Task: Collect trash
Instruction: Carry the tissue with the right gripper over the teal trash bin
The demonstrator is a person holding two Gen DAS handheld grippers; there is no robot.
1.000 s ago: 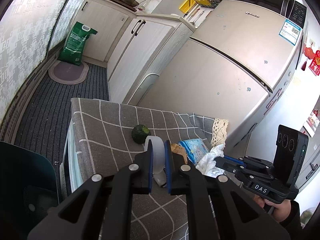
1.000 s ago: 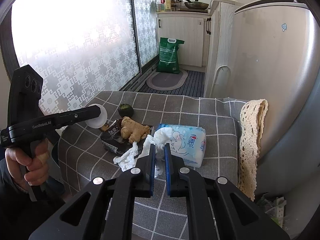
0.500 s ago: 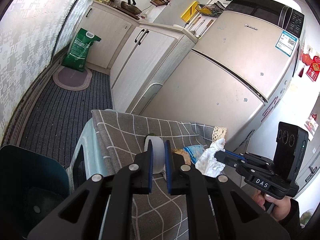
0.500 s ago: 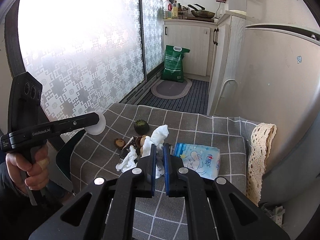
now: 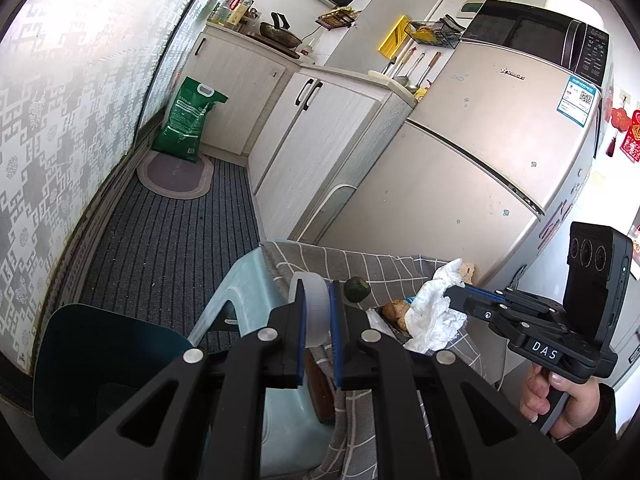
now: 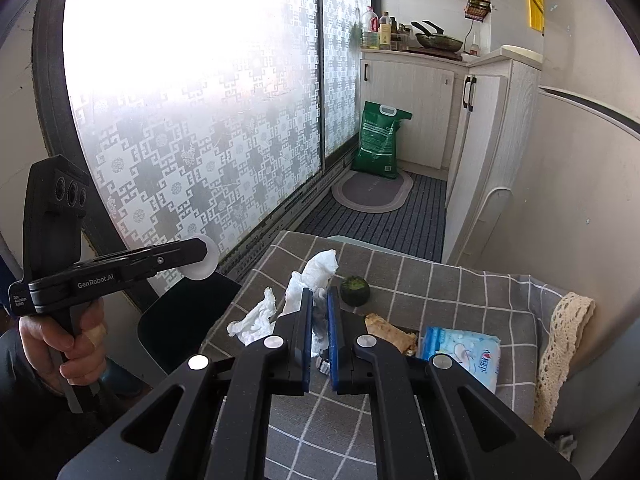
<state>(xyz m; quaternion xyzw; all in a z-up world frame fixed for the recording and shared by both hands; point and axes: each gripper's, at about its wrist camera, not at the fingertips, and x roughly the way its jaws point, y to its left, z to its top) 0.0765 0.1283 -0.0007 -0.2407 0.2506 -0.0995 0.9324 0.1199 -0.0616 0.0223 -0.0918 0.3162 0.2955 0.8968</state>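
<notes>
While hidden from right wrist, dark bin beneath lid.

A crumpled white paper tissue looks soft and matt. The grey checked cloth table cover is woven; the translucent white plastic lid is smooth.

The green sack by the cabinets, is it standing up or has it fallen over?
Standing. The green sack sits upright on the floor with its white handle at the top, close against the cabinet, with the oval mat in front.
</notes>
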